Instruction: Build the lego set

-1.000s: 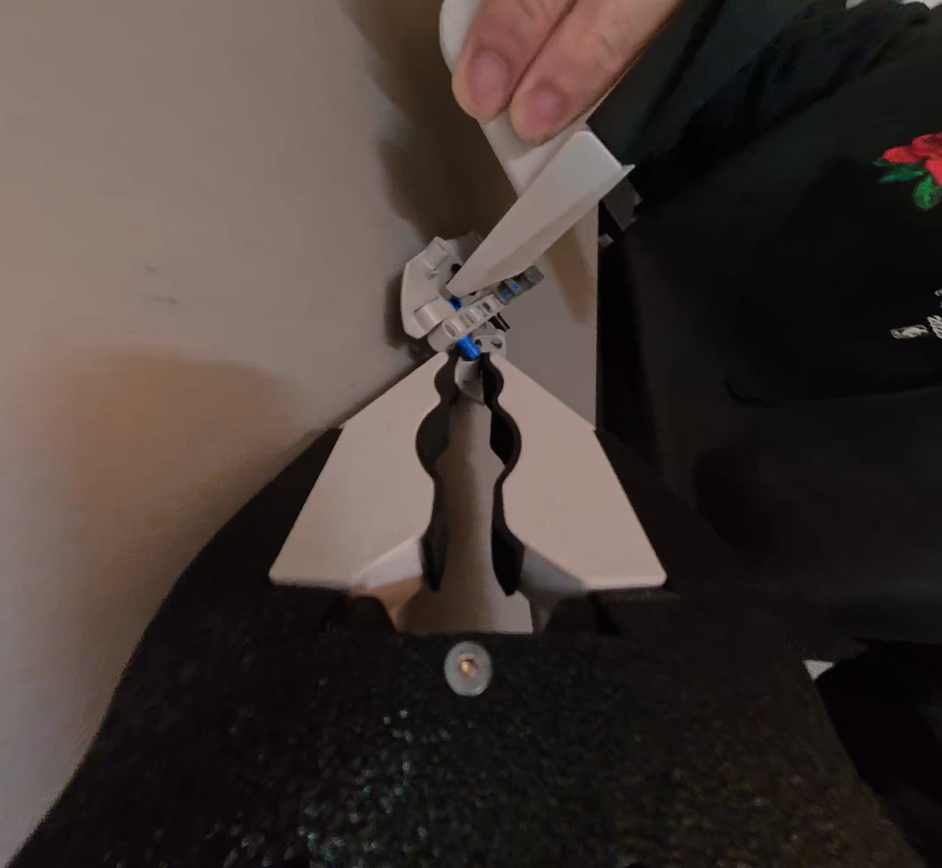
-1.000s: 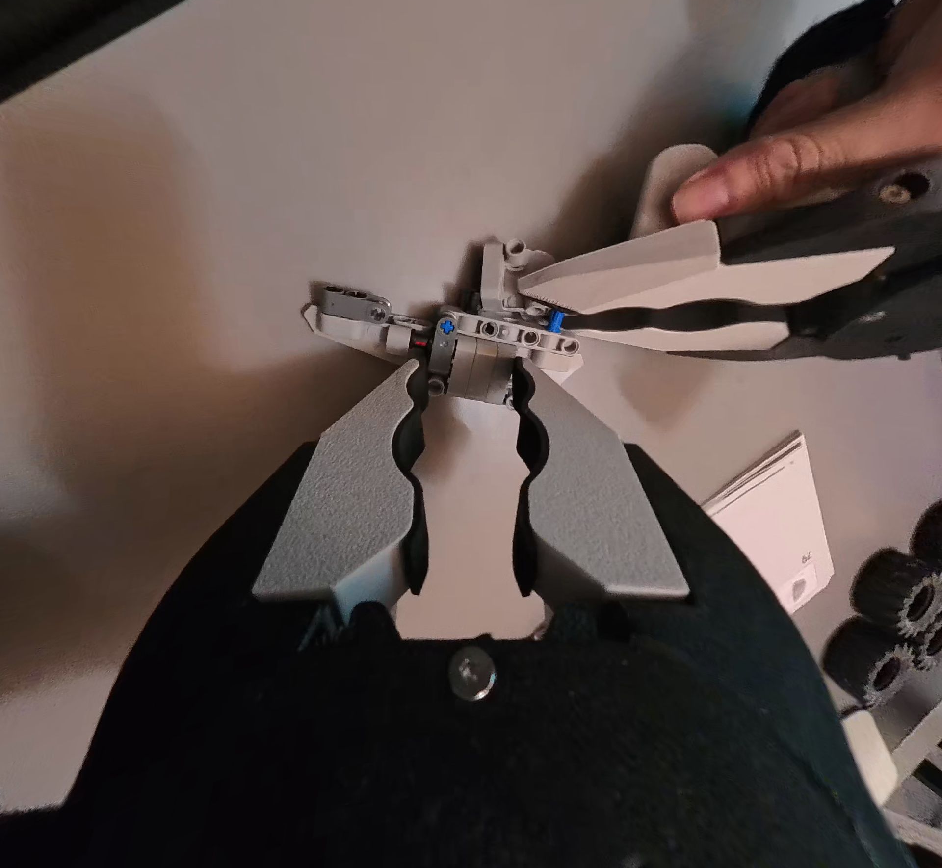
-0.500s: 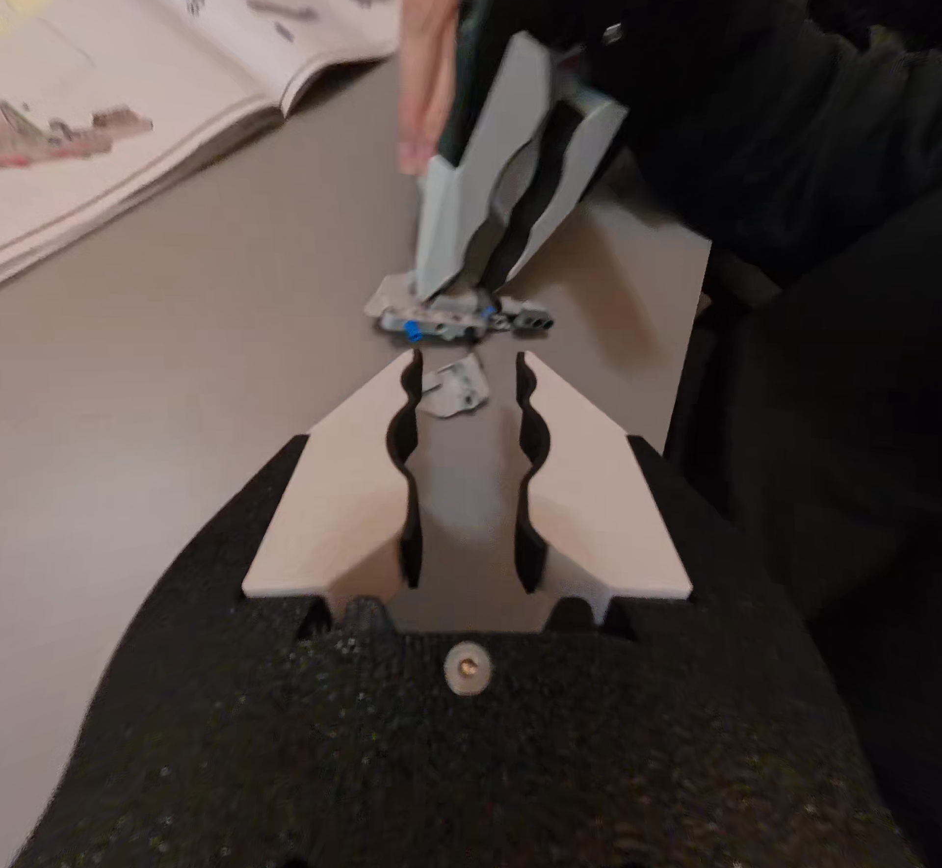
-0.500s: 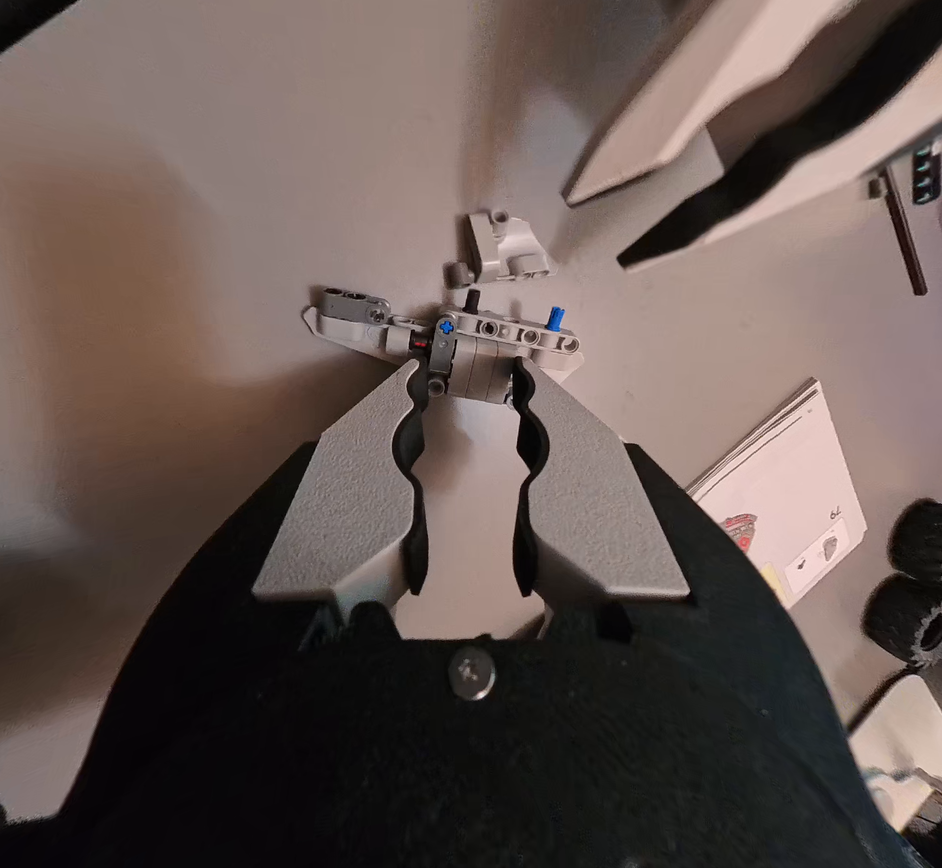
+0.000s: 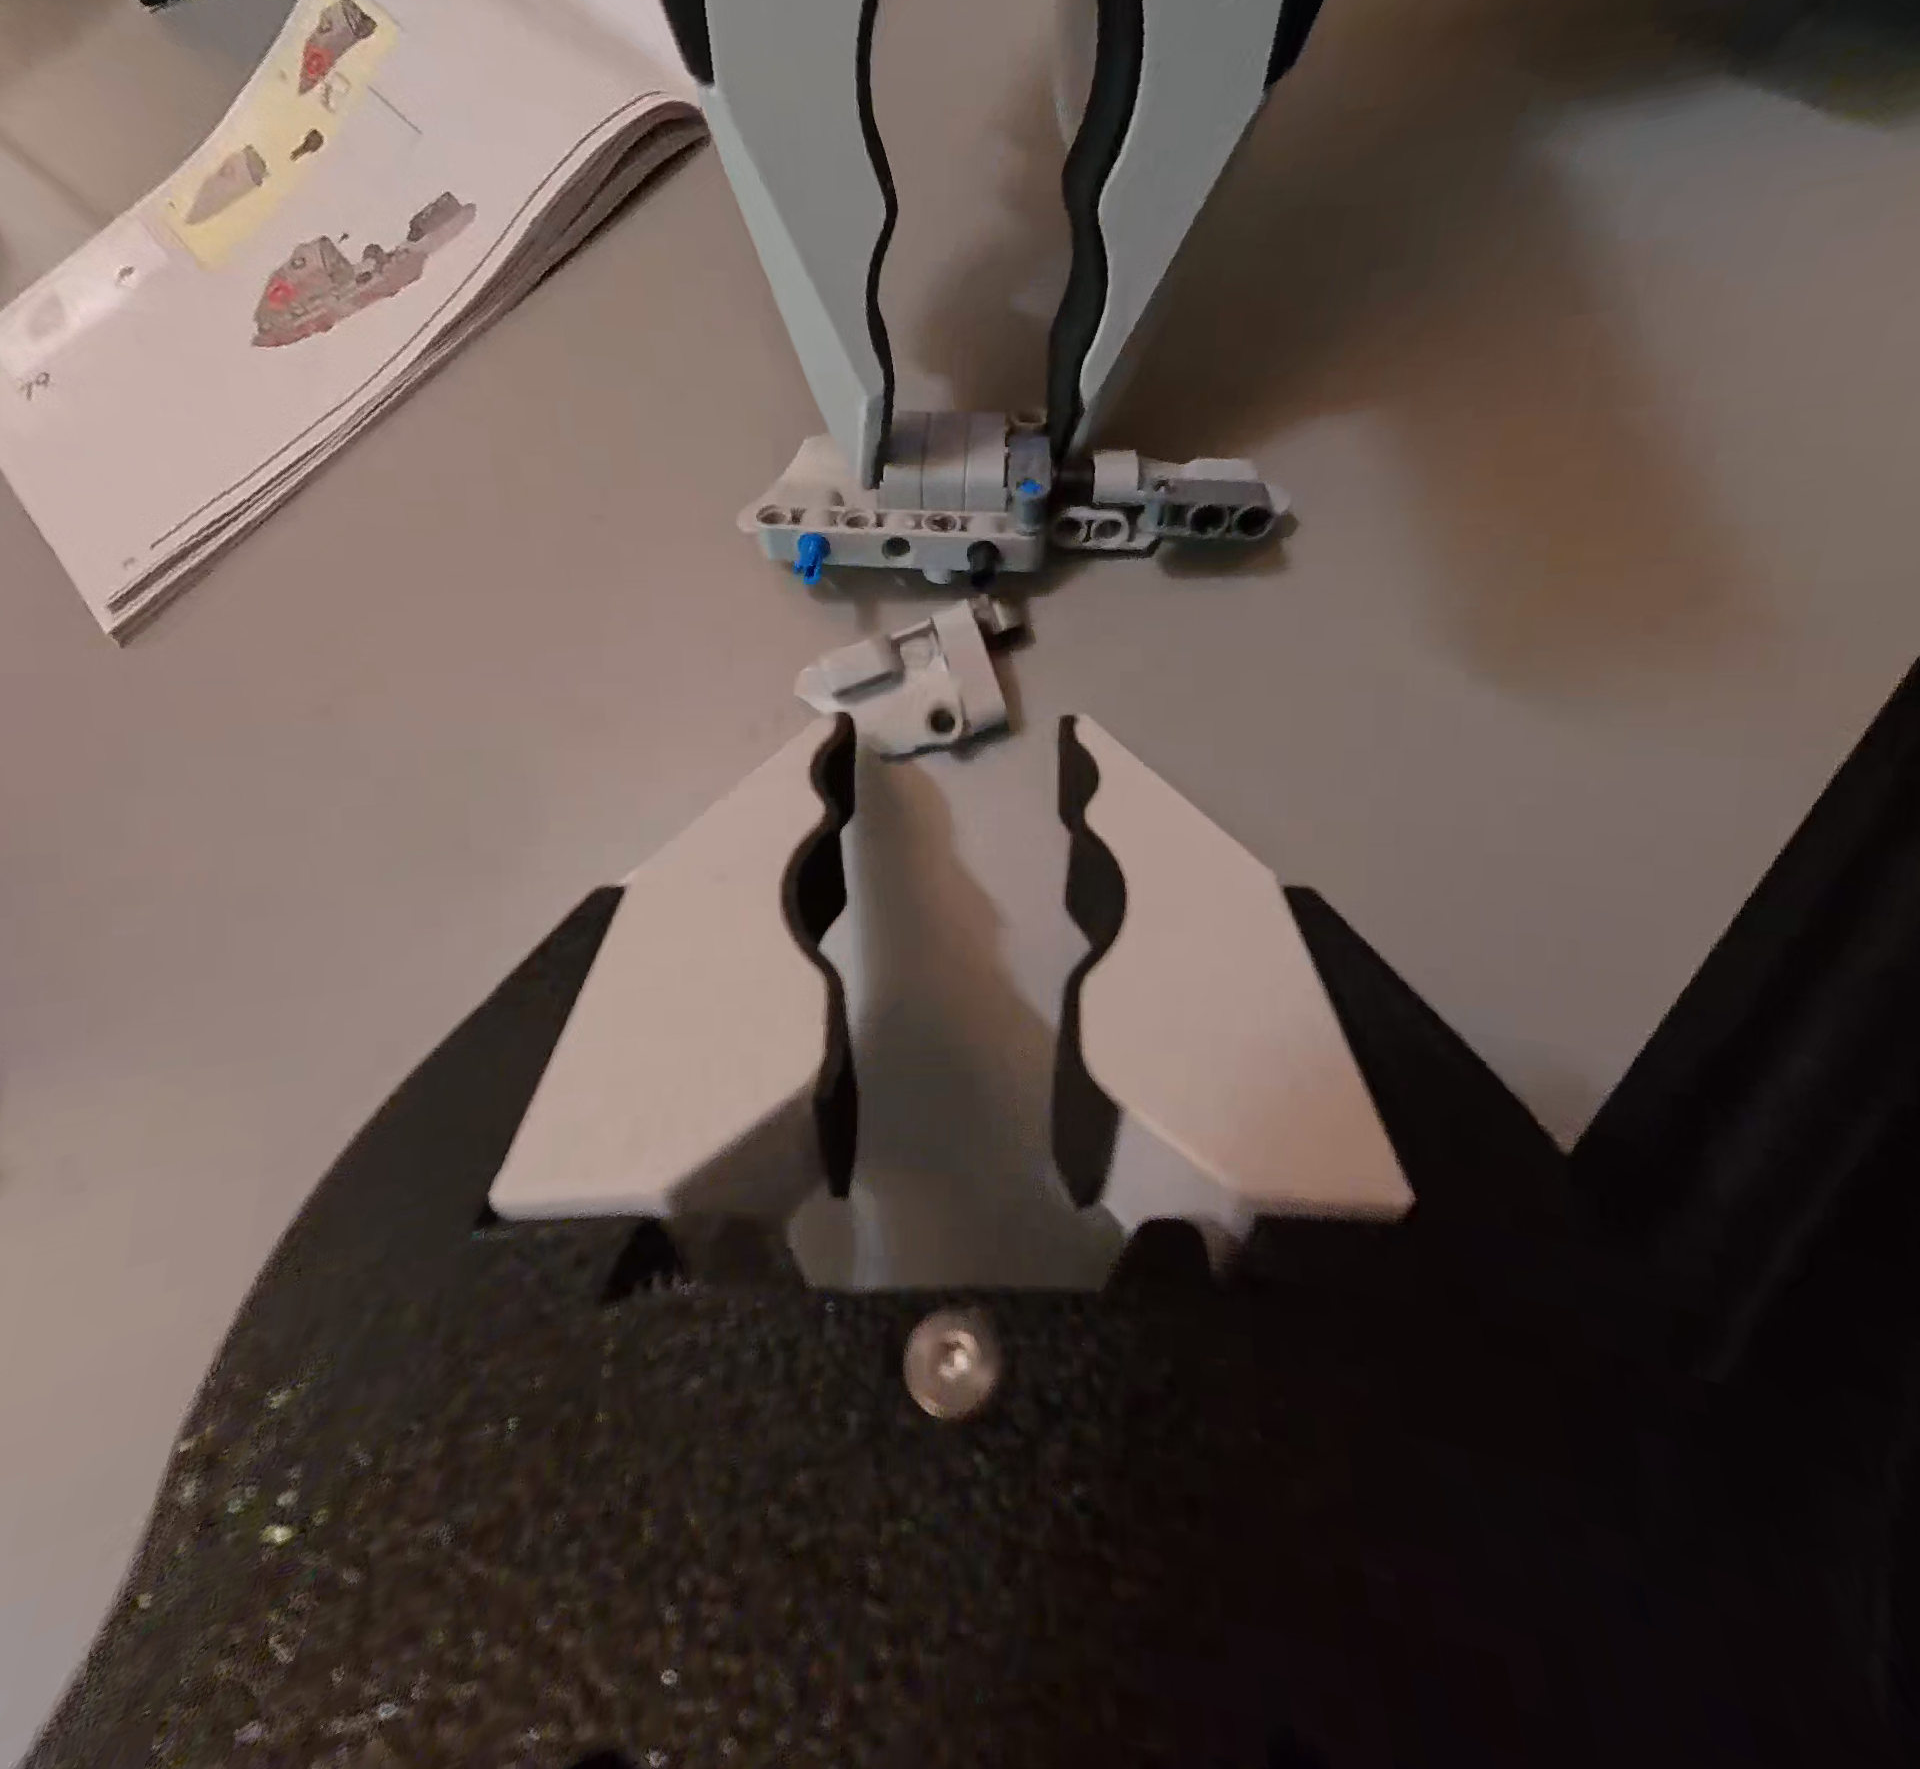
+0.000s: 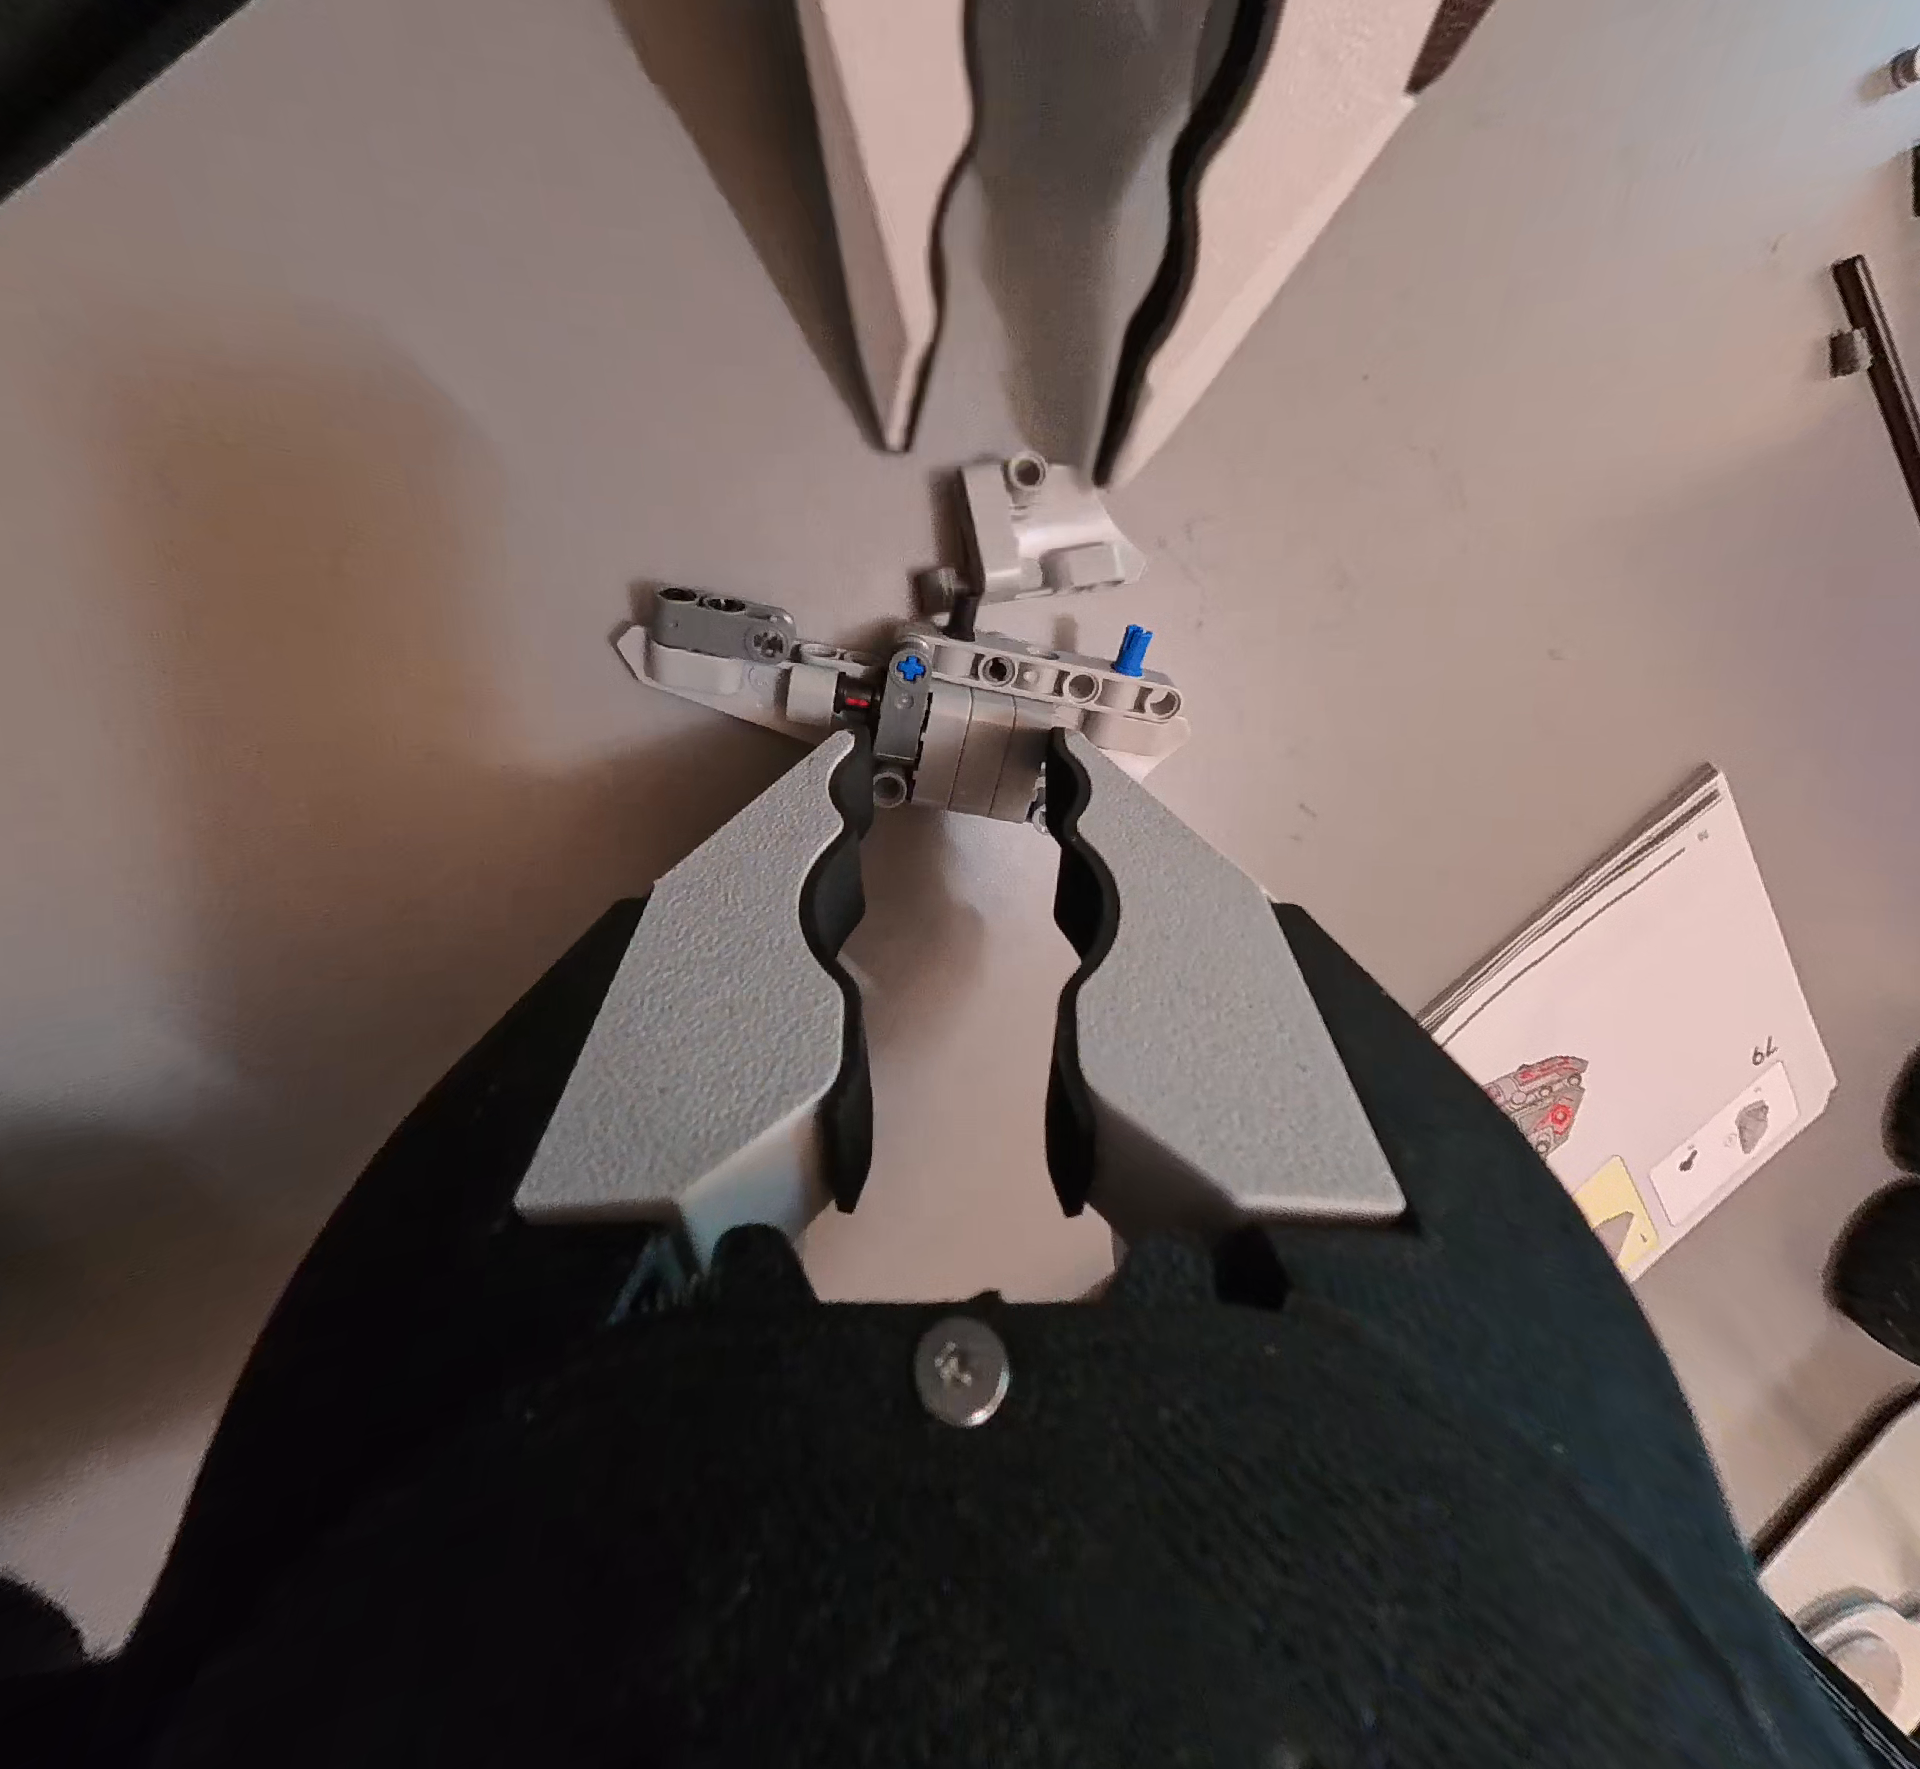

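A grey lego assembly with blue pins lies on the grey table. My right gripper is shut on its thick grey middle block; it also shows in the left wrist view. A loose light-grey panel piece lies on the table just beside the assembly, apart from it, and shows in the right wrist view too. My left gripper is open and empty, its tips just short of the loose piece. It also shows from the front in the right wrist view.
An open instruction booklet lies at the far left of the left wrist view, and shows at the right in the right wrist view. Black wheels sit at the right edge. A thin black rod lies at the upper right.
My left gripper let go of the light-grey piece, which now lies loose on the table. It opened, swung round to face the right gripper, and came close to the piece. The right gripper kept still.
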The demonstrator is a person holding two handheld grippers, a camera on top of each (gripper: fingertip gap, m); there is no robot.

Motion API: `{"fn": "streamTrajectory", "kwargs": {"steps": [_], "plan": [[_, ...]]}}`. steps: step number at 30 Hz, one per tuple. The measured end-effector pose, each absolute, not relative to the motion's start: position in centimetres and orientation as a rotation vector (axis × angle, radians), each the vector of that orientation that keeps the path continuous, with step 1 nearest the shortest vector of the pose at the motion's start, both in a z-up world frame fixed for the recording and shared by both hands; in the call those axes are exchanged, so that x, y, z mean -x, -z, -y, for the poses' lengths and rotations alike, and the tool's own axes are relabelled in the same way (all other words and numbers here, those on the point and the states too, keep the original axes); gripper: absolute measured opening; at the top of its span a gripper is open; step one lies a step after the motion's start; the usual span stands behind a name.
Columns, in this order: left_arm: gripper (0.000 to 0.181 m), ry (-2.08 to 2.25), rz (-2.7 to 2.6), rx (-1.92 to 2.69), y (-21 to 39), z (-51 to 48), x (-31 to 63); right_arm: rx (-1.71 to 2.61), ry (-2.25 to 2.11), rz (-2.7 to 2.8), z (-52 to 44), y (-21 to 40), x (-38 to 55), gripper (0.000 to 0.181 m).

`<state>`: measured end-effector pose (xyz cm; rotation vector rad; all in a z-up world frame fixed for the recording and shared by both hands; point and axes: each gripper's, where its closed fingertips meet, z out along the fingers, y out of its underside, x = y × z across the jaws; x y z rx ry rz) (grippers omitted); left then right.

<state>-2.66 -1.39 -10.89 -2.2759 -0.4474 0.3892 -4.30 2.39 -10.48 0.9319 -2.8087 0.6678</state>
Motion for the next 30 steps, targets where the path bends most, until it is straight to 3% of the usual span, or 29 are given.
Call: {"fn": "streamTrajectory", "kwargs": {"steps": [2,4,15,30], "plan": [[0.032,-0.349,0.429,2.28,11.0,1.0,2.5,-0.92,-0.668,2.821,-2.4,10.5,4.3,0.031],[0.015,-0.355,0.381,2.294,11.0,0.9,2.9,-0.896,-0.679,2.843,-2.4,10.6,4.2,0.032],[0.014,-0.203,-0.193,2.297,10.9,2.3,3.3,-0.784,-0.786,2.957,-2.6,10.9,3.8,0.032],[0.019,-0.041,-0.104,2.41,11.0,1.7,3.2,-0.698,-0.699,2.969,-1.8,10.9,3.8,0.033]]}}
